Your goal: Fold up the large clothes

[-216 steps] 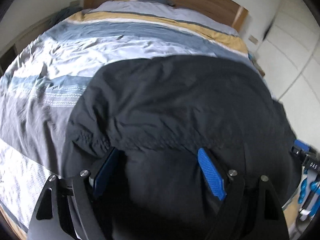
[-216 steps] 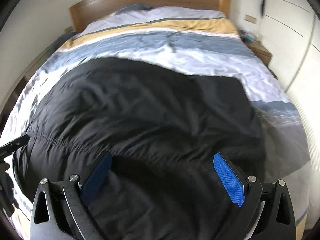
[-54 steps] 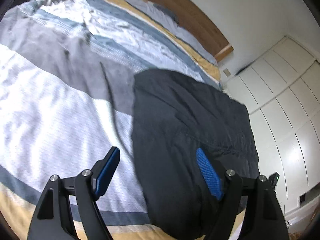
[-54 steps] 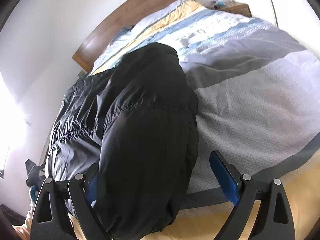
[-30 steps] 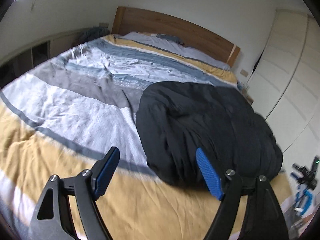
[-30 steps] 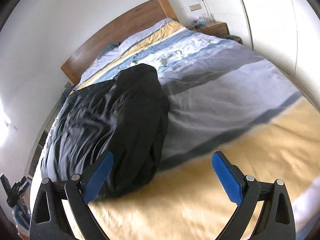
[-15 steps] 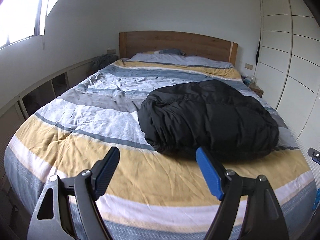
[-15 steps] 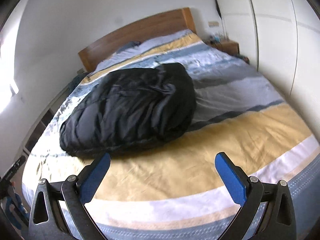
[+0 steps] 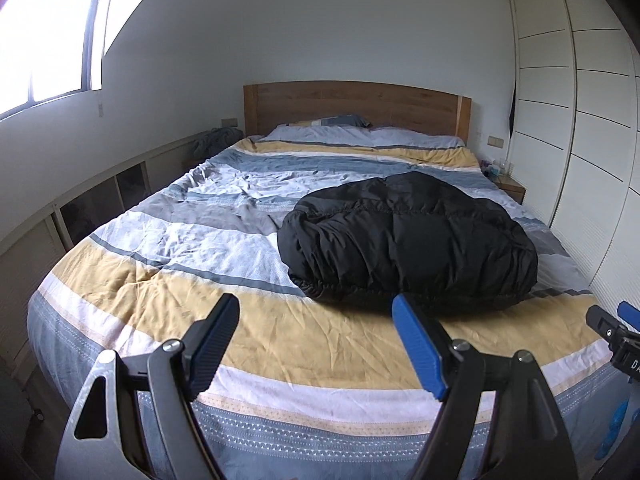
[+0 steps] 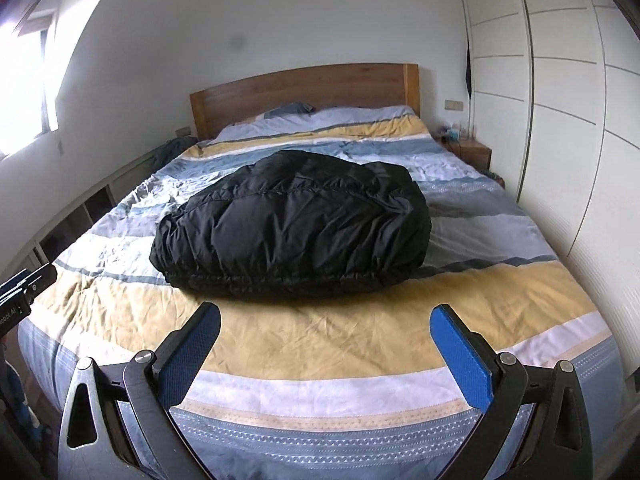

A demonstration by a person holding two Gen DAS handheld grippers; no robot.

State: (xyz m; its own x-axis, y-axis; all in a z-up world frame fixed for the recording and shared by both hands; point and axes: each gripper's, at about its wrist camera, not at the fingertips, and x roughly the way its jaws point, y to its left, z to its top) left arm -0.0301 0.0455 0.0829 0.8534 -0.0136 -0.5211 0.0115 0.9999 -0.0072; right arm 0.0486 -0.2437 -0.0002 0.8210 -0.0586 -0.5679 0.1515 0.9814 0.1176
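A black puffy jacket (image 9: 408, 240) lies folded into a thick bundle on the striped bedcover (image 9: 192, 240), toward the bed's right half. In the right wrist view the same jacket (image 10: 292, 220) sits in the middle of the bed. My left gripper (image 9: 316, 312) hovers over the foot of the bed, open, nothing between its blue pads (image 9: 416, 344), well short of the jacket. My right gripper (image 10: 326, 322) is also open and empty, held back over the yellow stripe (image 10: 320, 332) in front of the bundle. Part of the right gripper shows at the right edge of the left wrist view.
A wooden headboard (image 9: 356, 106) and pillows (image 9: 360, 134) close the far end. White wardrobe doors (image 9: 580, 120) run along the right side, with a wooden nightstand (image 10: 466, 152) beside the bed. A low shelf unit (image 9: 92, 200) lines the left wall under a window (image 9: 44, 36).
Both grippers have pulled back and up from the jacket to the foot of the bed and levelled out. The whole bed has come into view. The jacket lies where it was.
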